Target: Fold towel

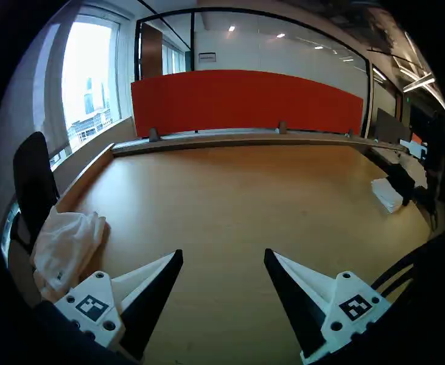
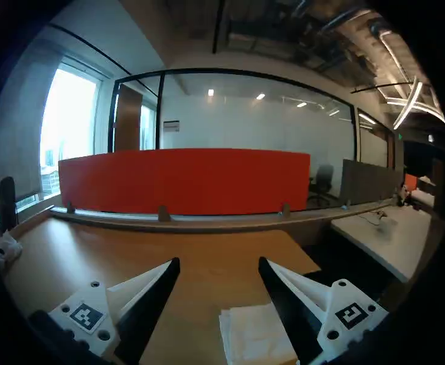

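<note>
A crumpled white towel (image 1: 67,249) lies at the wooden desk's (image 1: 234,188) left edge beside a black chair (image 1: 32,176), the left gripper (image 1: 222,252) hovers spread and empty over the desk, and the right gripper (image 2: 217,260), likewise spread, hangs above a folded white towel (image 2: 255,334) near the desk's right edge.

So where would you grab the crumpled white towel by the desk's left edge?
Probably a raised fold on the side of the crumpled towel facing the desk's middle, coming in across the desk with the open left gripper. It lies bunched, no flat corner showing, and a black chair stands close behind it.
</note>
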{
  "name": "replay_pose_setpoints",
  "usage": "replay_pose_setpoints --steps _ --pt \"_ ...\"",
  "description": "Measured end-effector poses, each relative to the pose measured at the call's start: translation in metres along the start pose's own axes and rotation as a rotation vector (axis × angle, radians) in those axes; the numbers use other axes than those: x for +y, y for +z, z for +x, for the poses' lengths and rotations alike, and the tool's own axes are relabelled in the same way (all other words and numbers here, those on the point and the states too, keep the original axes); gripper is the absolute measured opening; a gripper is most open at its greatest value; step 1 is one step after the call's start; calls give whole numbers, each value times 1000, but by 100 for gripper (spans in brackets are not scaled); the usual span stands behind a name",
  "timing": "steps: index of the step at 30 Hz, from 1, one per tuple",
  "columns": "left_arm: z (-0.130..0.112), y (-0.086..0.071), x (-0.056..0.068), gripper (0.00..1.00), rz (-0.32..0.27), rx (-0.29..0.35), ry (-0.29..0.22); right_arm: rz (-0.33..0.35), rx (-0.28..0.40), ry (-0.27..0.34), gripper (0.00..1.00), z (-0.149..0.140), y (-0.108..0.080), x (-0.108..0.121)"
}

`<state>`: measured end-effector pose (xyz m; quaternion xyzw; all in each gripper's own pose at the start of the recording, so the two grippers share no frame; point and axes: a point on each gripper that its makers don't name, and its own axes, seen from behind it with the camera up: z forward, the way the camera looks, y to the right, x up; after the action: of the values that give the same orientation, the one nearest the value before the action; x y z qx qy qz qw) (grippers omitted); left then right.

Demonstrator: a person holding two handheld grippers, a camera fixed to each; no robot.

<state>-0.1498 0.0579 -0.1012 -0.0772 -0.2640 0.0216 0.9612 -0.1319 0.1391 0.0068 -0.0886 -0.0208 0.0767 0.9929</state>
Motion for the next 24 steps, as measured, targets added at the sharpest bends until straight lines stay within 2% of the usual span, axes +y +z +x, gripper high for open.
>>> replay_pose_setpoints --steps 8,15,24 --pt "6 2 -1 99 0 16 -6 33 61 -10 100 21 -5 -22" --pt "13 3 -4 99 -1 35 -13 59 85 -20 100 29 -7 -43" --pt "29 7 -8 99 -9 74 -30 68 100 15 100 39 -10 -72"
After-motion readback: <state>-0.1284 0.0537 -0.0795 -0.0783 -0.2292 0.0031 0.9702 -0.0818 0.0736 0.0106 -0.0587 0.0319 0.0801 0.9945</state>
